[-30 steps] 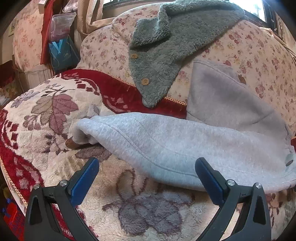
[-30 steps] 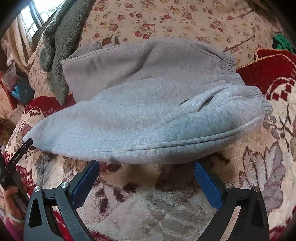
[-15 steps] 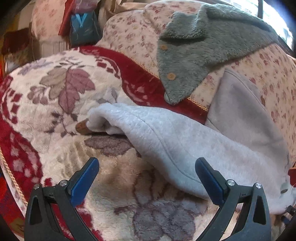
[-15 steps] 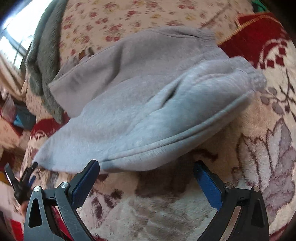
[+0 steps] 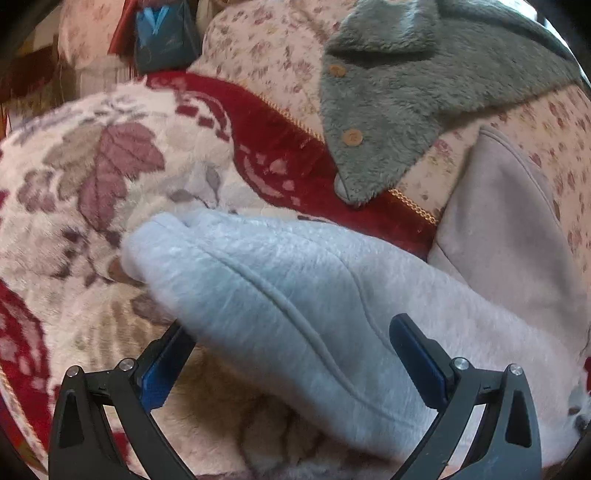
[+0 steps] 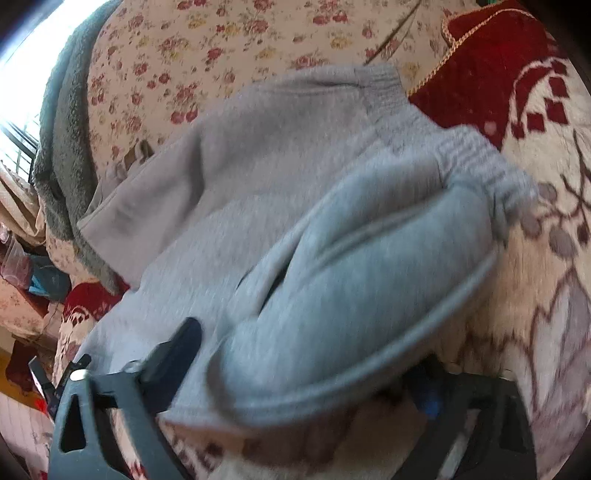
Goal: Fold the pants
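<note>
Light grey fleece pants (image 5: 303, 295) lie on a floral plush blanket (image 5: 92, 177), folded lengthwise, one part propped against the sofa back. My left gripper (image 5: 291, 354) is open, its blue pads either side of the leg end; the left pad is under the fabric edge. In the right wrist view the pants (image 6: 332, 229) fill the frame, the elastic waistband (image 6: 476, 155) at the right. My right gripper (image 6: 306, 365) is open and straddles the folded front edge near the waist; its right finger is mostly hidden under the cloth.
A grey-green fuzzy coat with wooden buttons (image 5: 399, 103) hangs over the floral sofa back (image 5: 266, 48). A blue bag (image 5: 162, 33) stands at the far left. A red patterned border (image 6: 491, 70) of the blanket lies beside the waistband.
Both grippers have moved forward onto the pants. The cloth, which lay ahead of the fingers, is now between the pads of each. Both stay open.
</note>
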The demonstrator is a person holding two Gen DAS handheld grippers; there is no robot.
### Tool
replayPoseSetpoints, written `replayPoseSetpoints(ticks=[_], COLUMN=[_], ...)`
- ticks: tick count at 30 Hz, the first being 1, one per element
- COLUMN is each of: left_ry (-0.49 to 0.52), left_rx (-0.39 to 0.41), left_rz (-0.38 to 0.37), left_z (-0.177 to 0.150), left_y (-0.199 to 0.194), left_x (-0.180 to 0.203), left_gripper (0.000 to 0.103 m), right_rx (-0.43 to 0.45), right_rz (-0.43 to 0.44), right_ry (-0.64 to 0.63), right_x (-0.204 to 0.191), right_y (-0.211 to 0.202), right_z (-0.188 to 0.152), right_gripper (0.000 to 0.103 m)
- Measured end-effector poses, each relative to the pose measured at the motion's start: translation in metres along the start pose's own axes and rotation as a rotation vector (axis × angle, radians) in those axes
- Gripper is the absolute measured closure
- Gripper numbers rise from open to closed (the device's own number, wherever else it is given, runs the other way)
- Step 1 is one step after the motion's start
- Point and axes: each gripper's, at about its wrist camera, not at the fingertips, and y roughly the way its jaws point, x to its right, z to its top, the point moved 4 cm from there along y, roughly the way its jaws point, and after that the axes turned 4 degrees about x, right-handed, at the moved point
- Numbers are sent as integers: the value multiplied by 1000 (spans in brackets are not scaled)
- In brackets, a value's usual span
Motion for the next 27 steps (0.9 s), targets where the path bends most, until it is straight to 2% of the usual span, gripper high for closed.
replayPoseSetpoints(ticks=[2, 3, 4, 6, 7, 13, 17, 21, 27], left_ry=[-8, -6, 6, 32, 56, 38, 32, 54, 129], left_rx=[-26, -36, -59, -91, -73, -38, -69, -130, -158], left_rz=[-42, -68, -95, -149, -146, -253, -298, -306, -317], left_z=[-2, -4, -6, -9, -10, -11, -19, -29, -46], left_y=[7, 9, 12, 12, 7, -29, -47, -59, -85], left_x=[3, 5, 8, 16, 20, 22, 19, 14, 7], left_gripper=[4, 28, 64, 82, 91, 94, 94, 94, 94], right_rx=[-14, -16, -9, 0, 1, 34, 53, 56, 31], right_rz=[49, 61, 69, 88, 96, 124, 134, 131, 107], right_ry=[15, 9, -4, -22, -22, -51, -78, -115, -159], right_x=[3, 3, 2, 0, -1, -7, -9, -9, -5], right_y=[4, 4, 2, -5, -8, -36, -64, -93, -131], right_z=[1, 1, 1, 0, 0, 1, 2, -7, -36], right_gripper=[49, 53, 59, 68, 72, 77, 77, 78, 79])
